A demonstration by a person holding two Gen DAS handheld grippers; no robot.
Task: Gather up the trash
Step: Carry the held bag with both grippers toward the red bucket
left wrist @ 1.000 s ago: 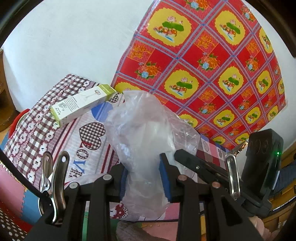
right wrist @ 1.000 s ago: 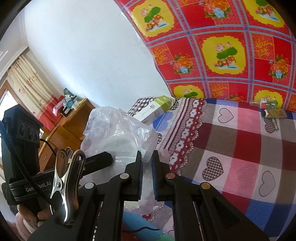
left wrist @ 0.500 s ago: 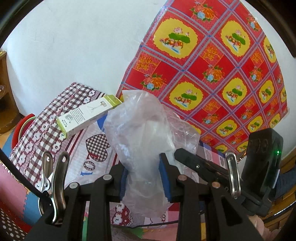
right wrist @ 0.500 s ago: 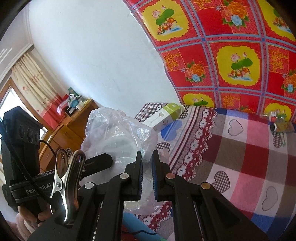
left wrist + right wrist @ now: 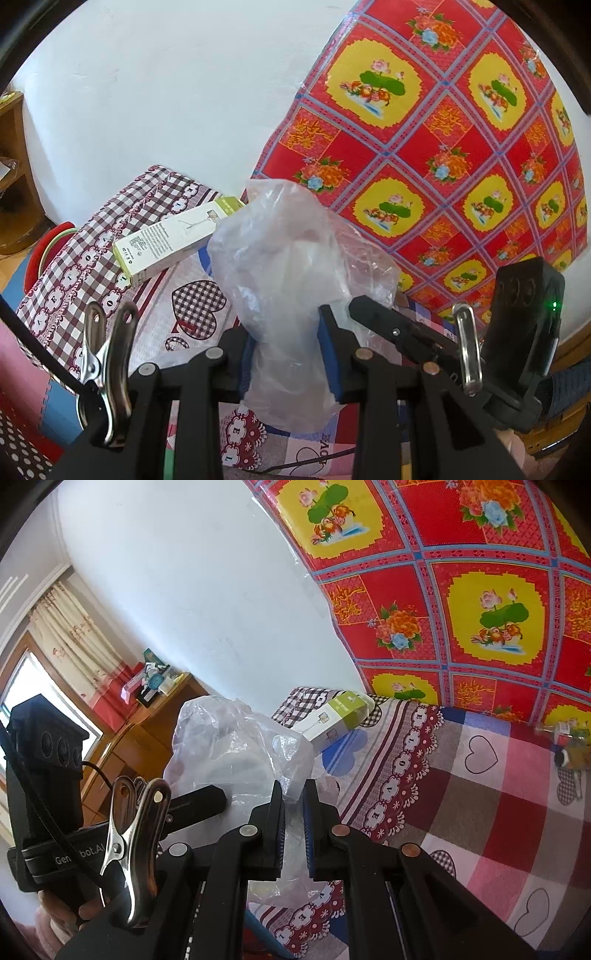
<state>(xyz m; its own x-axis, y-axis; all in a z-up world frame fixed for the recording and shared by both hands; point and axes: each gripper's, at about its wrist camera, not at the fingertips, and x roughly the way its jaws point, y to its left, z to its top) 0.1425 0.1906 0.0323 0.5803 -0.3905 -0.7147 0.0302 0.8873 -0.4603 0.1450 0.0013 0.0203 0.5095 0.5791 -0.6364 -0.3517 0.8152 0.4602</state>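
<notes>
1. While I am looking through the left wrist view, the left gripper [image 5: 286, 356] is squeezing a clear plastic bag [image 5: 291, 266] above the checked bed cover [image 5: 74, 266]. A green and white box [image 5: 173, 240] is lying behind the bag, not picked up yet.
2. Looking through the right wrist view, the right gripper [image 5: 294, 825] is pinching the bag's thin edge, nearly shut. Only this view is showing small bottles [image 5: 565, 738] far along the bed, so more trash seems to be waiting.
</notes>
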